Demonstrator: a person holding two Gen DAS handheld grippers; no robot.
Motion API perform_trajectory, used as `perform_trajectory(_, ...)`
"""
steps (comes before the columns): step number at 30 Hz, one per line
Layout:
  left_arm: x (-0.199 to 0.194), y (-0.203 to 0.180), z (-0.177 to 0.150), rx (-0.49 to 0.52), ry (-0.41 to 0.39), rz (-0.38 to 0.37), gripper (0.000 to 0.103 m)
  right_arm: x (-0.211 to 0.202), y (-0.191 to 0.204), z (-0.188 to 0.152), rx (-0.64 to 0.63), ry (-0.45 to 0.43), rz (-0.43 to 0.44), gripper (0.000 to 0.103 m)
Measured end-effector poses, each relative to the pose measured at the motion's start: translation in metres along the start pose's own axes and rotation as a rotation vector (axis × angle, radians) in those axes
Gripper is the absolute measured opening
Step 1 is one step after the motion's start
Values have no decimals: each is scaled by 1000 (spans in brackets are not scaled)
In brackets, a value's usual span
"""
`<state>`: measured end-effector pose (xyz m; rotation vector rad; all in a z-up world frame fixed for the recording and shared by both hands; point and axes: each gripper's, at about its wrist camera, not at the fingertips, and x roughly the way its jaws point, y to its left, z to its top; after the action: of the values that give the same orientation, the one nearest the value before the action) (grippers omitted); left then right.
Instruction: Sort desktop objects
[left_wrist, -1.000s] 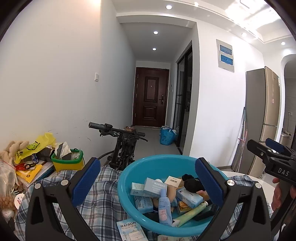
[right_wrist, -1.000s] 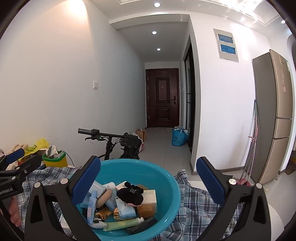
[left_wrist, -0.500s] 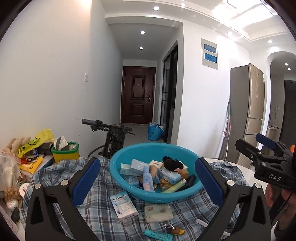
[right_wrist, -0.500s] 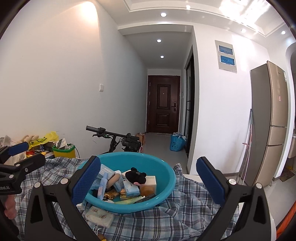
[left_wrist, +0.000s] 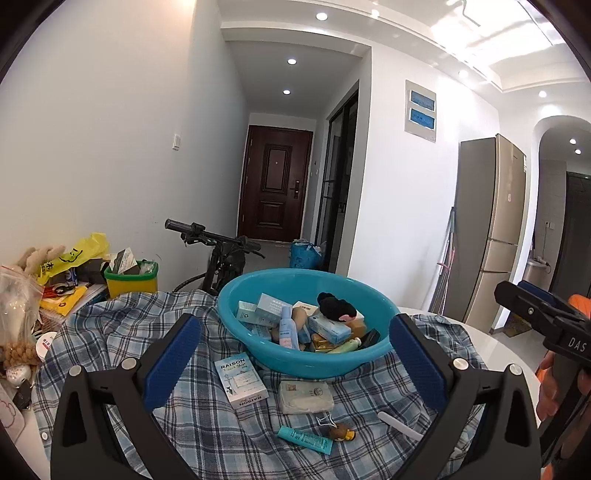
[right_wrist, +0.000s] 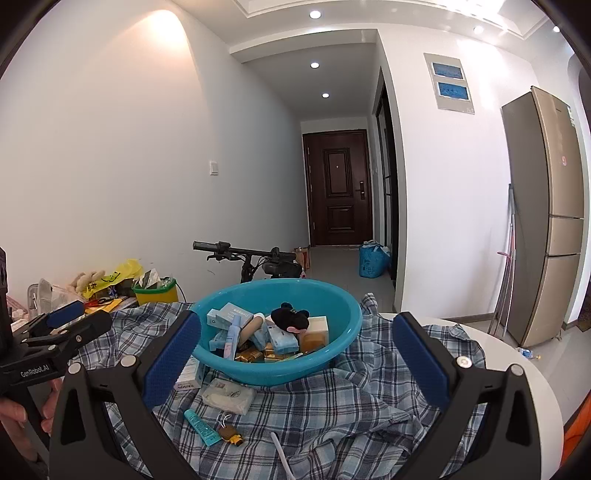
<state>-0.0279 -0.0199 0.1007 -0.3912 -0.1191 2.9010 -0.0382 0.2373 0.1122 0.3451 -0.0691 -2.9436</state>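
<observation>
A teal basin full of small boxes, bottles and a black plush toy stands on a blue plaid cloth. In front of it lie a RAISON box, a white wipes pack, a teal tube, a small brown figure and a white stick. My left gripper and right gripper are open and empty, held back from the basin.
A yellow-green tub, yellow bag and plush clutter sit at the table's left edge. A bicycle stands behind the table. The round white table's rim shows at right. A fridge stands far right.
Both grippers have pulled back and up from the basin, so the loose items on the cloth in front of it came into view. Both stayed open.
</observation>
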Motion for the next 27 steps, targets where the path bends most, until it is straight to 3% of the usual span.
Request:
perform_trajectory(5, -2, -2, -27, 6, 36, -23, 103, -5, 0, -33, 5, -40, 11, 103)
perform_trajectory(8, 1, 0, -45, -26, 35, 9, 103, -6, 2, -48, 1, -74, 24, 103)
perform_trajectory(11, 4, -6, -59, 13, 22, 60, 103, -4, 6, -59, -12, -102, 15, 103)
perform_trajectory(13, 4, -11, -67, 48, 6, 90, 103, -4, 10, -69, -19, -93, 29, 103)
perform_trajectory(16, 3, -16, -74, 67, 8, 76, 103, -6, 13, -85, 4, -74, 42, 103)
perform_trajectory(21, -1, -20, -85, 66, -14, 101, 103, -9, 23, -96, -75, -41, 1, 103)
perform_trajectory(27, 1, -20, -100, 81, -10, 157, 103, -13, 13, -105, -21, -7, -22, 103)
